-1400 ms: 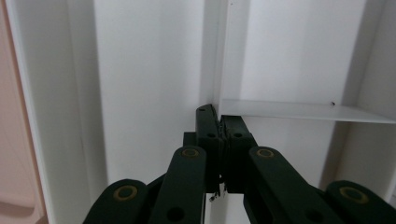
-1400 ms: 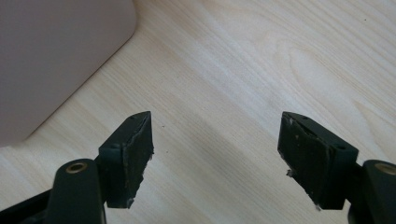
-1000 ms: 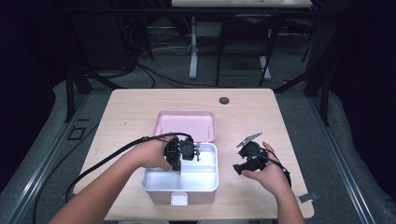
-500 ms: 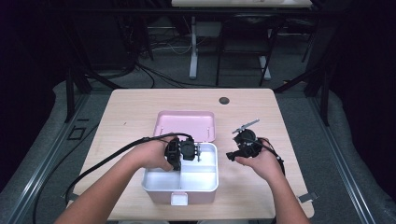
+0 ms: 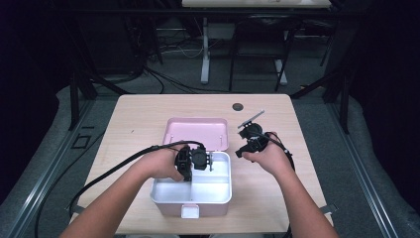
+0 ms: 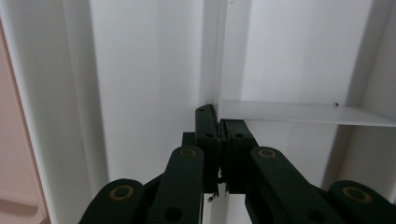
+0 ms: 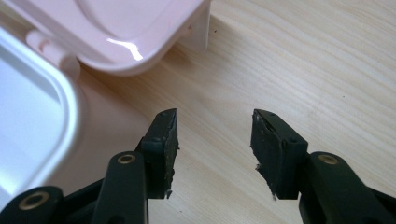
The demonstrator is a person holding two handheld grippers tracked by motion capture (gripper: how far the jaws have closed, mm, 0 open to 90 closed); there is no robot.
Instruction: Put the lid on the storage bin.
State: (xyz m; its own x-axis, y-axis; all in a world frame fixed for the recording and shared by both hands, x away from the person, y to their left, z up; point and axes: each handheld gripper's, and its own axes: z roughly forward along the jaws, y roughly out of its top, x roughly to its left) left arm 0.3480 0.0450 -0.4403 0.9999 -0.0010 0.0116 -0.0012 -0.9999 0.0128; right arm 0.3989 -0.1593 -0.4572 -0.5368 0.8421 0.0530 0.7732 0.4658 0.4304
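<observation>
A white lunch box (image 5: 228, 193) stands open on the wooden table (image 5: 143, 119), with its pink lid (image 5: 195, 130) lying flat behind it. My left gripper (image 5: 198, 161) reaches down into the box. In the left gripper view its jaws (image 6: 218, 121) are shut on the thin white divider wall (image 6: 215, 56), where a cross divider (image 6: 303, 113) meets it. My right gripper (image 5: 241, 150) hovers over bare table just right of the box. It stands open (image 7: 215, 135) with nothing between its pads, and the jaws have just been closing. Ahead of it are the lid's corner (image 7: 126, 28) and the box rim (image 7: 60, 107).
A small black disc (image 5: 237, 106) lies near the table's far edge. A black cable (image 5: 114, 168) trails from the left gripper off the table's left front. Bare wood (image 5: 307, 163) lies right of the right hand. Desk legs (image 5: 205, 49) and wires stand beyond the table.
The right hand has moved up and away from me toward the lid's right corner, and its jaws have narrowed. The left hand and the box have stayed put.
</observation>
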